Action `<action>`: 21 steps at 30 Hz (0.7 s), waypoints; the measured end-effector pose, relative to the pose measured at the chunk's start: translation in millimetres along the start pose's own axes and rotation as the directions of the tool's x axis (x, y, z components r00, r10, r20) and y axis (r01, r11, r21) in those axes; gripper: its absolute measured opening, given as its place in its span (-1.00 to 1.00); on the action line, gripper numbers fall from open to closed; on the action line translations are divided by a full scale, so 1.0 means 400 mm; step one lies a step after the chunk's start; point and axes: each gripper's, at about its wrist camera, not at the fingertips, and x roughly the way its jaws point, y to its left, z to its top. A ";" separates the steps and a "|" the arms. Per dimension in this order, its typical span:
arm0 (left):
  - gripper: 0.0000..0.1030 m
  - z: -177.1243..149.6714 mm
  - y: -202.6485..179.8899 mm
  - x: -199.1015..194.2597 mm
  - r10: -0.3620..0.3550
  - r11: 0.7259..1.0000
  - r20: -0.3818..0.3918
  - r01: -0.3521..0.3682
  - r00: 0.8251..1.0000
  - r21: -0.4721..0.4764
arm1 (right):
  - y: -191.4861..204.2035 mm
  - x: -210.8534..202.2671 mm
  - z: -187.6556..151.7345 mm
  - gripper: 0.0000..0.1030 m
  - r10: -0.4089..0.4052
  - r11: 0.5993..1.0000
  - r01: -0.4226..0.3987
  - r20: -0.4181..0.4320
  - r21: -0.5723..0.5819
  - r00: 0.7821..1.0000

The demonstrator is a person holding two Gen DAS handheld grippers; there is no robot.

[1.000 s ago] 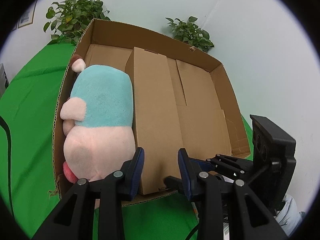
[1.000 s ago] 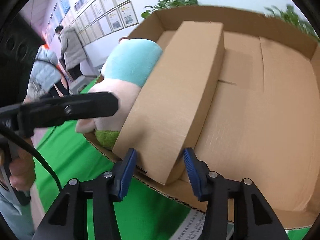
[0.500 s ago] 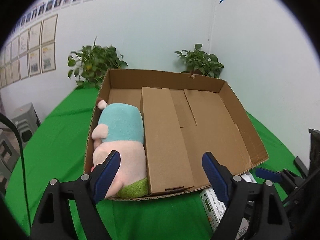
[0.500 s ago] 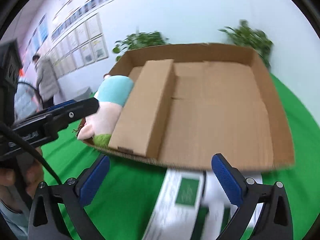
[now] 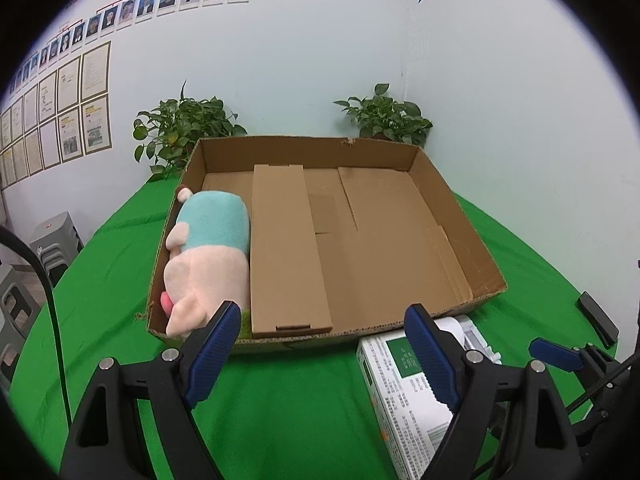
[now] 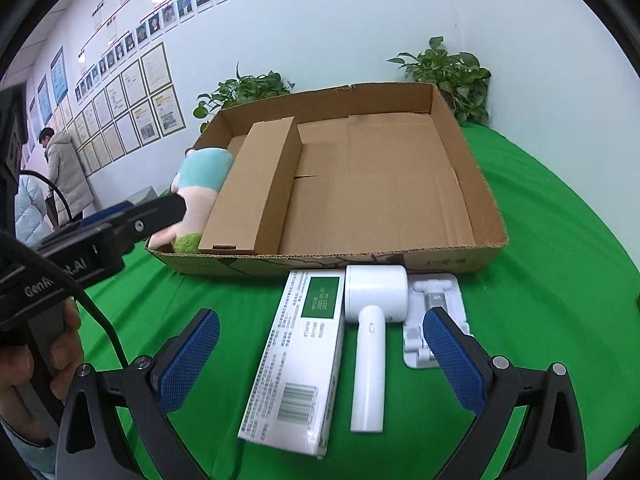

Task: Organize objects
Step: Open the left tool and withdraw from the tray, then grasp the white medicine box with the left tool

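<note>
A shallow cardboard tray (image 5: 456, 200) (image 6: 486, 200) lies on the green table. Inside at its left lie a pink and teal plush toy (image 5: 208, 248) (image 6: 200, 176) and, beside it, a long brown carton (image 5: 286, 248) (image 6: 256, 188). In front of the tray lie a white box with a green label (image 6: 300, 352) (image 5: 404, 396), a white handheld device (image 6: 372, 320) and a white flat holder (image 6: 436, 312). My left gripper (image 5: 320, 356) is open and empty before the tray. My right gripper (image 6: 320, 364) is open and empty above the white box.
Two potted plants (image 5: 180, 128) (image 5: 384, 116) stand behind the tray by the wall. The left gripper's body and the hand holding it (image 6: 60, 280) fill the left of the right wrist view. A person (image 6: 64, 168) stands far left. Grey stools (image 5: 52, 240) stand beside the table.
Both grippers have opened wide, let go of the brown carton now lying in the tray, and drawn back from the tray. The white items in front have come into view.
</note>
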 end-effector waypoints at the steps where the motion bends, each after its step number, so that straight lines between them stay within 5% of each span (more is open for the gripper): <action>1: 0.63 -0.003 -0.002 -0.002 -0.006 1.000 -0.002 0.006 1.000 -0.002 | -0.004 -0.006 -0.003 0.99 -0.003 1.000 0.003 0.004 0.002 1.000; 21: 0.63 -0.055 -0.002 0.034 -0.100 0.993 -0.072 0.096 0.992 -0.061 | -0.039 -0.119 -0.054 0.99 -0.050 0.998 0.050 -0.005 -0.045 0.999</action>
